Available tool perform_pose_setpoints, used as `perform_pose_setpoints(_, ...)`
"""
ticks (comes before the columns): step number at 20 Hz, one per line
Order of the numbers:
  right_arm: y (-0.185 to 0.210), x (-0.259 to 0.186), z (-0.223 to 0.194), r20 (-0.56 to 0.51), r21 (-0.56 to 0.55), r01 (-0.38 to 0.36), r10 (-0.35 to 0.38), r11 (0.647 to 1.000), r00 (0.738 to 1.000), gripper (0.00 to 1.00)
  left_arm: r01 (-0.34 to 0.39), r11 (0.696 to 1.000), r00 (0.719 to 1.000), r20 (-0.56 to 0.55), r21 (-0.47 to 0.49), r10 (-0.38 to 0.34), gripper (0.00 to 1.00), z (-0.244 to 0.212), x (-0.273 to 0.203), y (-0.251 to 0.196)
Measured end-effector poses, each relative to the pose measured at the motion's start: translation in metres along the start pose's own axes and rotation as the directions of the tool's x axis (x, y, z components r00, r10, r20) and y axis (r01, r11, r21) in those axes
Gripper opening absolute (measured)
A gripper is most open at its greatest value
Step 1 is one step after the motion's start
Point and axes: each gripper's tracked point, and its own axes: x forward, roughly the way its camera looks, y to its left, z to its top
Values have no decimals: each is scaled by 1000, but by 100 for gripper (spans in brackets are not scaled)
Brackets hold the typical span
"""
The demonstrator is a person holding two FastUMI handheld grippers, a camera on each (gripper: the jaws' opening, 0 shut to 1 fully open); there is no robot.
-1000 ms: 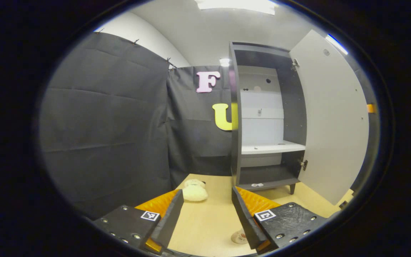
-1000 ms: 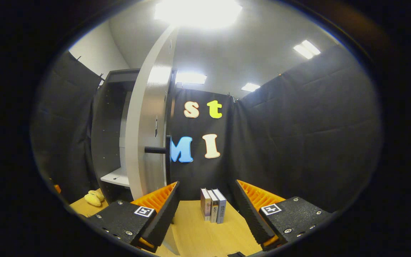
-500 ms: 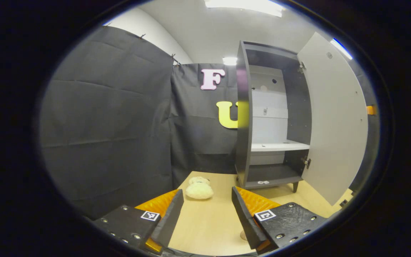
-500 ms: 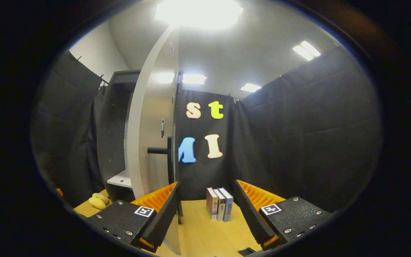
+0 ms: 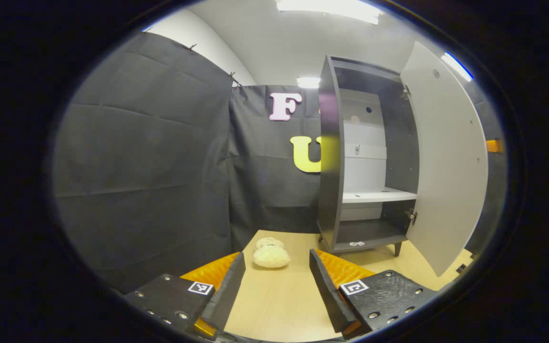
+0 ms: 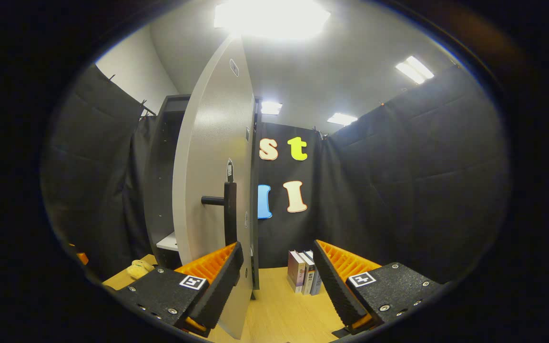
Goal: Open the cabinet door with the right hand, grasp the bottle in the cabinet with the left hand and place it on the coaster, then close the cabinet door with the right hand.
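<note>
Beside right gripper: cabinet door ajar, fingers apart, empty.

A pale wooden desk is seen. On it stand a dark cabinet and some books, and a soft cream toy lies there.

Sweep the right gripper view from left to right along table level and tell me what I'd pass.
Plush toy → open cabinet → cabinet door with its handle → right tool, open → row of books, seen between its fingers.
</note>
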Motion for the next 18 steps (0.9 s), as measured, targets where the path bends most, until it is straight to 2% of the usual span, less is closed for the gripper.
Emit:
perform_pose_setpoints(3,16,0,0,2,5,-19,19,1000,1000,93,1,1000,1000,0,-8,-1,84,-1,2,9)
perform_pose_setpoints(4,22,1,0,1,6,-26,26,1000,1000,93,1,1000,1000,0,-11,-1,81,-1,2,11)
perform_pose_setpoints(5,28,2,0,2,7,-34,34,999,999,93,2,1000,1000,1,-13,-2,84,-1,2,14)
perform_pose_setpoints(7,41,3,0,4,8,-52,52,999,999,93,0,1000,1000,5,-15,0,84,0,3,21)
perform_pose_setpoints(9,57,4,1,6,6,-76,76,997,997,93,-5,1000,1000,9,-16,5,81,1,1,28)
perform_pose_setpoints(13,85,11,3,10,13,-119,119,993,993,93,-28,999,1000,7,-22,28,81,0,1,44)
perform_pose_setpoints(14,91,13,4,9,17,-126,126,992,992,93,-35,999,999,5,-23,35,84,-1,2,49)
perform_pose_setpoints(15,96,16,4,10,21,-132,132,991,991,93,-43,999,999,5,-22,43,81,-1,0,54)
perform_pose_setpoints(16,101,19,5,11,26,-136,136,990,991,93,-51,999,999,6,-21,51,84,0,-2,58)
perform_pose_setpoints(18,110,24,4,9,35,-147,147,988,989,93,-62,998,998,8,-18,63,84,2,-5,66)
